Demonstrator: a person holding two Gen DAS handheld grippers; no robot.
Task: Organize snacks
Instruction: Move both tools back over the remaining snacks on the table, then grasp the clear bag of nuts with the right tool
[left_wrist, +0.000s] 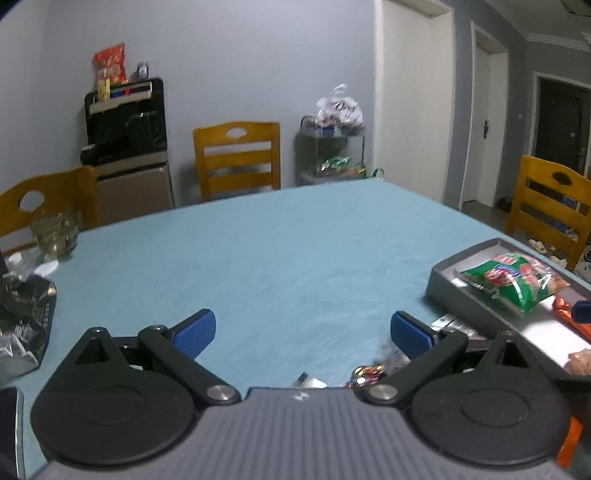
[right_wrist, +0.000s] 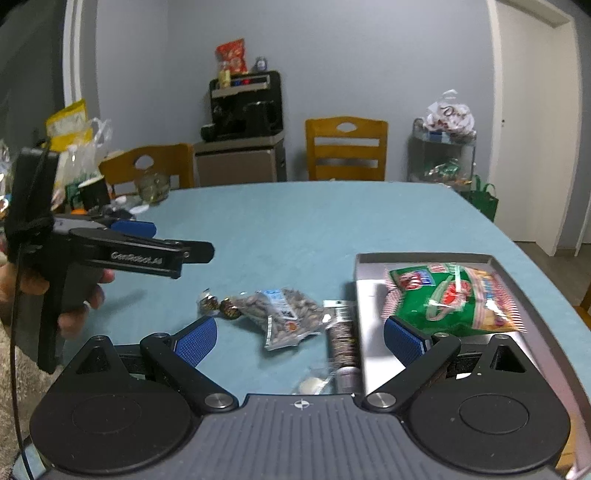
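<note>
Left wrist view: the left gripper (left_wrist: 301, 334) hangs above the blue table (left_wrist: 277, 240), jaws spread wide, nothing between them. Beneath it at 5 o'clock lie blurred foil-wrapped candies (left_wrist: 365, 373). The grey tray (left_wrist: 447, 280) sits at 3 o'clock and carries a green snack bag (left_wrist: 513, 280); an orange packet (left_wrist: 565, 314) shows at its near end. A crumpled black bag (left_wrist: 26, 321) lies at 9 o'clock, well apart.

Right wrist view: the right gripper (right_wrist: 300, 338) is likewise released and empty. Directly ahead at 12 o'clock, between the fingers' line, lies a clear bag of nuts (right_wrist: 284, 314), long axis running 11 to 5 o'clock. A dark tube-shaped pack (right_wrist: 341, 339) lies just beside the tray's (right_wrist: 373, 354) left wall, axis along 12 to 6. Two small chocolates (right_wrist: 221, 308) sit at 11 o'clock. The tray holds the green snack bag only, as far as visible.

Judgement: the right gripper is nearer the loose snacks; the nut bag looks the likely next pick.
</note>
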